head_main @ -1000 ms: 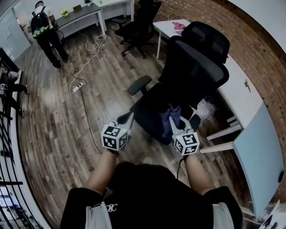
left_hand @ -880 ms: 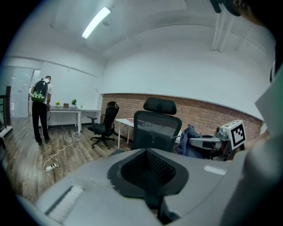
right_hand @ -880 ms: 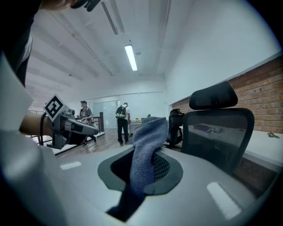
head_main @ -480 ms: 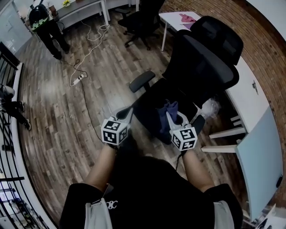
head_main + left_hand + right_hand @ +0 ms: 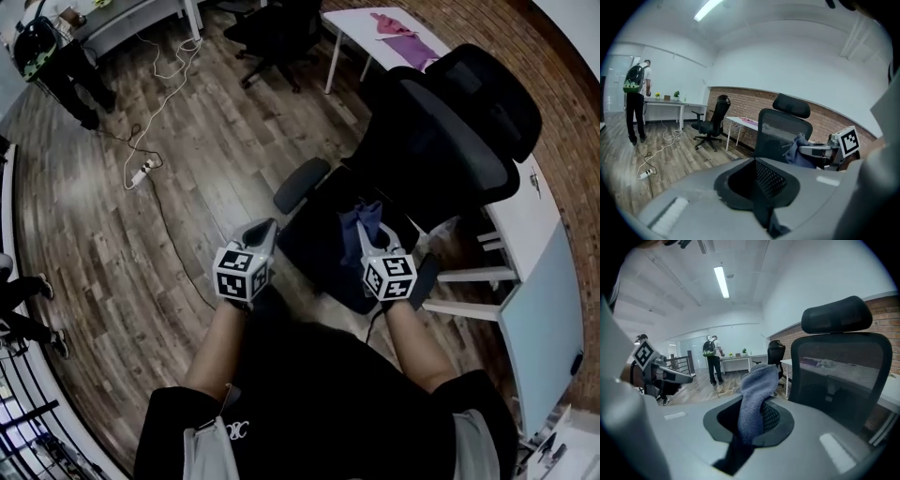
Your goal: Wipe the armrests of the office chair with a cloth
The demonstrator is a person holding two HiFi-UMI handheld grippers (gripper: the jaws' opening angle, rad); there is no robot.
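Your right gripper (image 5: 368,234) is pinching the cloth (image 5: 753,397) in its jaws above the office chair (image 5: 441,141); your left gripper (image 5: 263,231) is hovering, jaws closed and empty.

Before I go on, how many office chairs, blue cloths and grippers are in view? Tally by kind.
Office chairs: 2, near chair and far chair
Blue cloth: 1
Grippers: 2, left gripper and right gripper
Total: 5

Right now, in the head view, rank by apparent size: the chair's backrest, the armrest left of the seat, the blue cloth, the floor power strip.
1. backrest
2-3. armrest and blue cloth look alike; the cloth is partly hidden, so unranked
4. power strip, smallest, though farther from the camera
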